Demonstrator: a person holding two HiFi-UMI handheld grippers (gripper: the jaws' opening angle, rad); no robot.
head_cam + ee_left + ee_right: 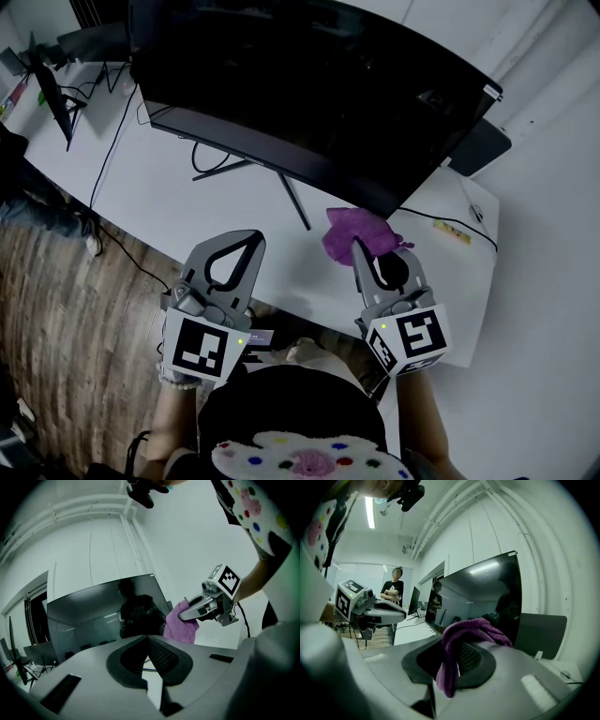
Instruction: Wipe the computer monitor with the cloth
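My left gripper (242,240) hovers over the near edge of the white desk (178,197). It points toward the screen, and its jaws are pressed together on nothing. Beside it, my right gripper (360,249) angles forward the same way, its jaws pinching a crumpled purple fabric cloth (354,230) that bunches over the tips. The cloth sits just under the lower edge of the wide black curved computer monitor (309,84); I cannot tell whether it touches.
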